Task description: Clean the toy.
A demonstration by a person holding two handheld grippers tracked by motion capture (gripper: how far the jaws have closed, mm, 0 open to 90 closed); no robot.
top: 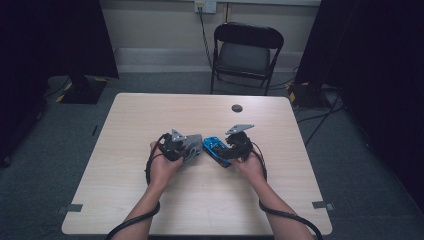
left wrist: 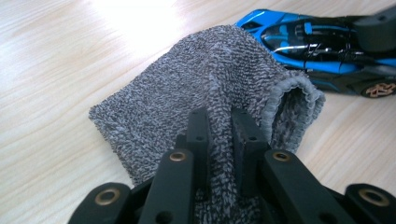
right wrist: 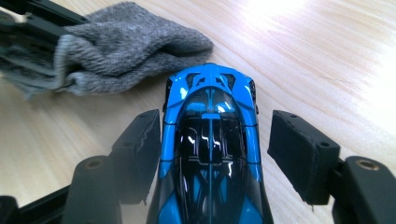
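On my left, I am pinching a grey terry cloth (left wrist: 205,93) with the left gripper (left wrist: 219,126); its two jaws are pressed together on a fold of the fabric, and the rest of the cloth is draping forward onto the wooden table (top: 150,115). From the high view the left gripper (top: 181,145) is sitting near the table's middle, with the cloth (top: 191,146) bunched just beside the toy.

Moving right, the blue toy car (right wrist: 210,140) is lying on the table between the two tools, its near end just beside the cloth's hemmed edge. In the right gripper view the right gripper (right wrist: 215,144) is straddling the car: the jaws are spread, one on each flank. The left pad looks close against the bodywork; the right pad is standing clear, so I am not gripping it yet.

I am judging the job, wiping the car with the cloth, as barely begun: the cloth is in hand and the car framed, but steadying and rubbing are left.

The car's long axis is running along the right gripper's line, its narrower end pointing away from me toward the cloth; in the high view the car (top: 214,148) is lying slightly diagonal.
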